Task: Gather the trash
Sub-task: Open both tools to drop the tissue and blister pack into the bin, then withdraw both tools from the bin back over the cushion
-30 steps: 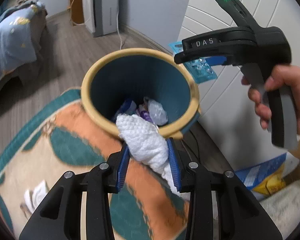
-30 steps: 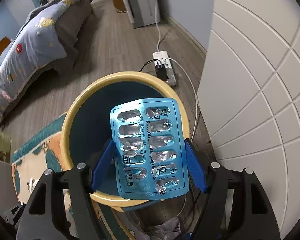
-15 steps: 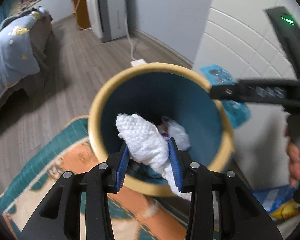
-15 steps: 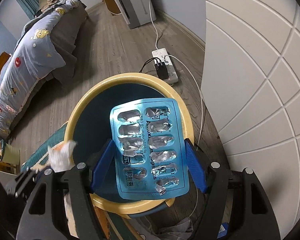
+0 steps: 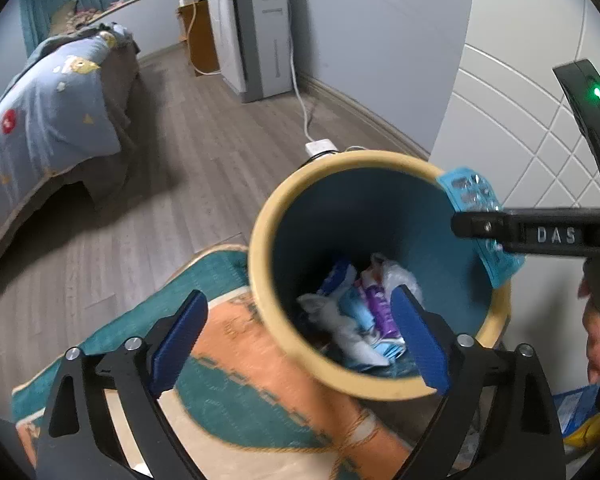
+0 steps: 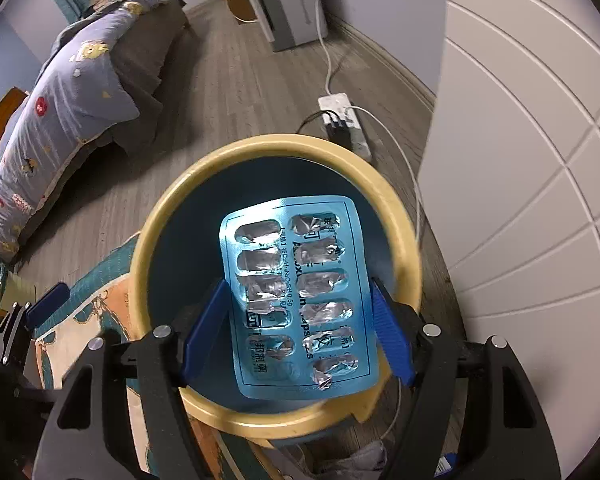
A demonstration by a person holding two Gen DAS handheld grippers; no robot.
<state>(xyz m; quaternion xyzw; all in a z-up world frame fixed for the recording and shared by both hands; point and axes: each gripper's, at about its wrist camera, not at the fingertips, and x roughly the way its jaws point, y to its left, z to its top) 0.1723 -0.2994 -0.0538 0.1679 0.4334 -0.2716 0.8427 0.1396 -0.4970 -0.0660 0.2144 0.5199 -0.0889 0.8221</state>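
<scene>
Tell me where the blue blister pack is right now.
The blister pack is clamped in the right gripper, held over the right side of the bin's opening, near the white cabinet.

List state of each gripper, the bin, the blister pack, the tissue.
left gripper: open, empty, over the bin.
right gripper: shut on blister pack.
blister pack: emptied, held above the bin.
bin: upright, partly filled.
tissue: inside the bin.

One bin (image 5: 260, 280), one blister pack (image 6: 296, 300), two hand-held grippers: left (image 5: 300, 340), right (image 6: 296, 328); one rug (image 5: 236, 384).
</scene>
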